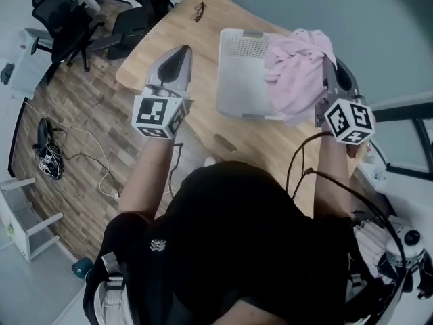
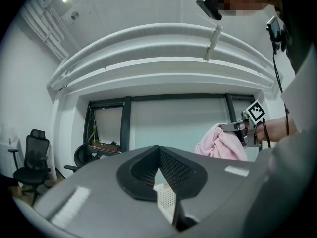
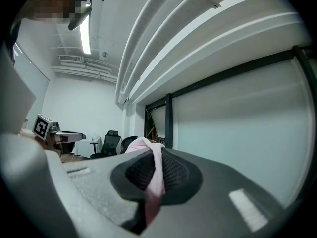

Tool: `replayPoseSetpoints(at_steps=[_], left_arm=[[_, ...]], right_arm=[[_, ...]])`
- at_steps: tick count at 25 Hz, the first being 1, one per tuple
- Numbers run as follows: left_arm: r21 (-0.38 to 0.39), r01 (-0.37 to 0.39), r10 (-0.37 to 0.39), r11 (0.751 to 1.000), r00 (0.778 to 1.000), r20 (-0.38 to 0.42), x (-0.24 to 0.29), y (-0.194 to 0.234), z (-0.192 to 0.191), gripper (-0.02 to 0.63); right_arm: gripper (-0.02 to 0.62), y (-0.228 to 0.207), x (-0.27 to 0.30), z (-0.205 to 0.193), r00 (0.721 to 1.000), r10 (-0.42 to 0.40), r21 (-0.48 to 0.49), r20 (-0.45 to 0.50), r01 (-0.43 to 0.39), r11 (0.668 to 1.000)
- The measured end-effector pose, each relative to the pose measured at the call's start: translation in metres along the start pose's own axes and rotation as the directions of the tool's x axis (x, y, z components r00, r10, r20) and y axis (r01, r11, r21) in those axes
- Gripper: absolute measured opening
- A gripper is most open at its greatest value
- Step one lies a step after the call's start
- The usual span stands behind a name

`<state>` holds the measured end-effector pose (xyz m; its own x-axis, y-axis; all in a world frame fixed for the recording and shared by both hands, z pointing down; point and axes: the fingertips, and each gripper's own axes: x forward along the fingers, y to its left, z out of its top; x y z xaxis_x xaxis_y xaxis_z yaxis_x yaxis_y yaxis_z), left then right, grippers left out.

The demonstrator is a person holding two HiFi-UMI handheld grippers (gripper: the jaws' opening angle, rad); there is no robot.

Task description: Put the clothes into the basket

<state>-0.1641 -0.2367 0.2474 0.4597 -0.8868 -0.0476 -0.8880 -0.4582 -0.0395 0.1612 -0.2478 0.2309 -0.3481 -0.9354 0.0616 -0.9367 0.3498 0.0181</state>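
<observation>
Now: right gripper (image 1: 330,68) jaws clamped on fold of pink garment (image 1: 298,73), strip of cloth pinched between pads (plain in right gripper view). Garment bunched, hanging over right side of white basket (image 1: 238,80); whether it touches rim, cannot tell. Left gripper (image 1: 178,58) jaws closed tip to tip, nothing between them, just left of basket, apart from it. Basket sits on wooden table (image 1: 183,32). Glasses (image 1: 198,10) near far table edge; office chairs (image 1: 67,15) beyond.
</observation>
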Motion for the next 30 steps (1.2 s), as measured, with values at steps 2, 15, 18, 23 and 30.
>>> replayPoseSetpoints(at_steps=[2, 15, 18, 23, 30], left_arm=[[0.007, -0.006, 0.006, 1.000, 1.000, 0.005, -0.005, 0.006, 0.001, 0.006], [0.014, -0.054, 0.055, 0.998, 0.997, -0.049, -0.029, 0.034, -0.013, 0.006], [0.025, -0.083, 0.084, 0.996, 0.995, -0.050, -0.036, 0.048, -0.014, 0.006], [0.060, -0.096, 0.099, 0.994, 0.993, -0.057, -0.042, 0.053, -0.017, 0.006], [0.049, -0.114, 0.118, 0.992, 0.989, -0.091, -0.047, 0.060, -0.030, 0.006]], right_arm=[[0.011, 0.008, 0.008, 0.004, 1.000, 0.021, -0.001, 0.000, -0.021, 1.000], [0.009, 0.059, 0.069, -0.008, 0.990, 0.143, 0.026, -0.020, -0.142, 0.989], [0.011, 0.071, 0.082, -0.013, 0.985, 0.172, 0.034, -0.020, -0.172, 0.985], [0.011, 0.092, 0.101, -0.020, 0.976, 0.218, 0.041, -0.018, -0.218, 0.975], [0.011, 0.111, 0.117, -0.048, 0.963, 0.262, 0.076, -0.063, -0.257, 0.964]])
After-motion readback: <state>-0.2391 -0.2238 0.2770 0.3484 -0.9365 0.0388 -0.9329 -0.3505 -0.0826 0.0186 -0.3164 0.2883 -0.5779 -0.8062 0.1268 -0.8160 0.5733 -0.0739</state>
